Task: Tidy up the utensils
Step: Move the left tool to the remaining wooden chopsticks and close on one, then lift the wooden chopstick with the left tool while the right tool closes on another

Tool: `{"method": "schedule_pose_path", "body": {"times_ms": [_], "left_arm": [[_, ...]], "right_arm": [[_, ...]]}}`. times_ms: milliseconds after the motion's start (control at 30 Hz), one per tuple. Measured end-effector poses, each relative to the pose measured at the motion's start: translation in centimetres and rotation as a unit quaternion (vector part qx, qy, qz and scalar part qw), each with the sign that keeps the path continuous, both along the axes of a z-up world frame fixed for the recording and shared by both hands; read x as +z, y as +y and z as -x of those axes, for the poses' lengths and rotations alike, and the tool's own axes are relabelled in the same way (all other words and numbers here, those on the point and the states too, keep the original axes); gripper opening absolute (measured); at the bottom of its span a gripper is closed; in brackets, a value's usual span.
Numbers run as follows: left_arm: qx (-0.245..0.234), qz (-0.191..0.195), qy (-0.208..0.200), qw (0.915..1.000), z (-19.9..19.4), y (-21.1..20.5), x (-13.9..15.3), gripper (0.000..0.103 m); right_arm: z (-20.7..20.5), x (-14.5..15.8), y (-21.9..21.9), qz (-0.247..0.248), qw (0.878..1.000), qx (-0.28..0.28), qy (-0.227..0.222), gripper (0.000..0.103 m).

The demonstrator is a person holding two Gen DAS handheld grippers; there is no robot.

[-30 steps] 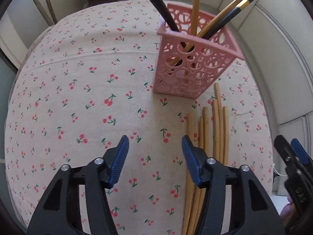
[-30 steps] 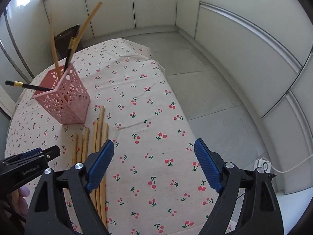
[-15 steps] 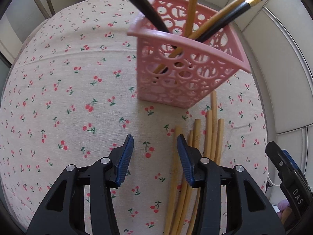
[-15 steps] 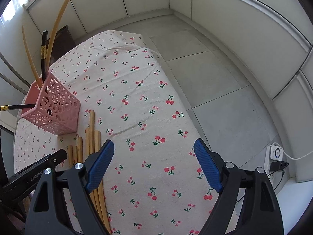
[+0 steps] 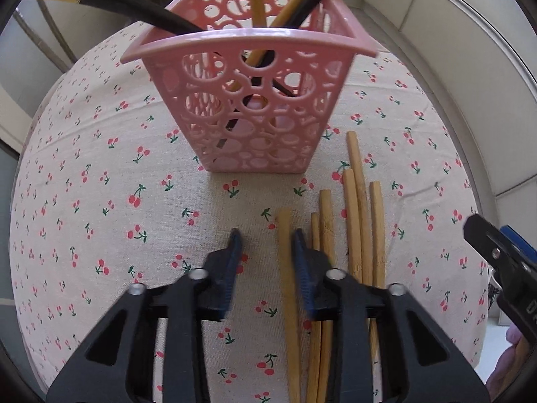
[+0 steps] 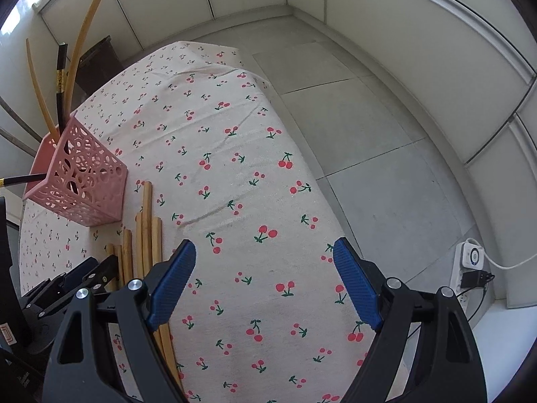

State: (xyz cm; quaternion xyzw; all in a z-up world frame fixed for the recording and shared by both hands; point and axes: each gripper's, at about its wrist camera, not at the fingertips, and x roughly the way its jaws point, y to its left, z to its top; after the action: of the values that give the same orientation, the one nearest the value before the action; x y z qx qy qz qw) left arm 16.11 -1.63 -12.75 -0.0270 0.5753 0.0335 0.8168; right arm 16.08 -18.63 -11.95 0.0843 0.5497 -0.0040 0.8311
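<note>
On cherry cloth [image 5: 100,174], near basket [image 5: 255,117]: leftmost chopstick [image 5: 285,255] between left gripper [image 5: 265,238] jaws, just closing, ungripped; right gripper [image 6: 265,252] wide apart.

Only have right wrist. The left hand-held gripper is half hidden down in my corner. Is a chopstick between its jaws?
Observer: Yes. The leftmost bamboo chopstick lies between the jaws of the left hand-held gripper, which have just been closing.
Operator: Clamped yet?
Observer: Not that I can see. It lies close beside the right pad, and bare tablecloth still shows between it and the left pad.
</note>
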Motion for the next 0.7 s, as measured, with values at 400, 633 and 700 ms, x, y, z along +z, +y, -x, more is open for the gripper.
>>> {"method": "schedule_pose_path", "body": {"times_ms": [400,633,700], "left_arm": [[-0.006,0.039,0.009,0.9992,3.1,2.5,-0.2,0.006],[0.006,0.061,0.000,0.9981,5.0,6.4,1.2,0.006],[0.011,0.069,-0.008,0.9975,5.8,7.3,2.1,0.006]], "right_arm": [[-1.1,-1.0,2.1,0.011,1.000,0.000,0.011,0.082],[-2.0,-1.6,4.3,0.007,1.000,0.010,0.017,0.078],[-2.3,-1.7,4.8,0.008,1.000,0.010,0.020,0.067]]}}
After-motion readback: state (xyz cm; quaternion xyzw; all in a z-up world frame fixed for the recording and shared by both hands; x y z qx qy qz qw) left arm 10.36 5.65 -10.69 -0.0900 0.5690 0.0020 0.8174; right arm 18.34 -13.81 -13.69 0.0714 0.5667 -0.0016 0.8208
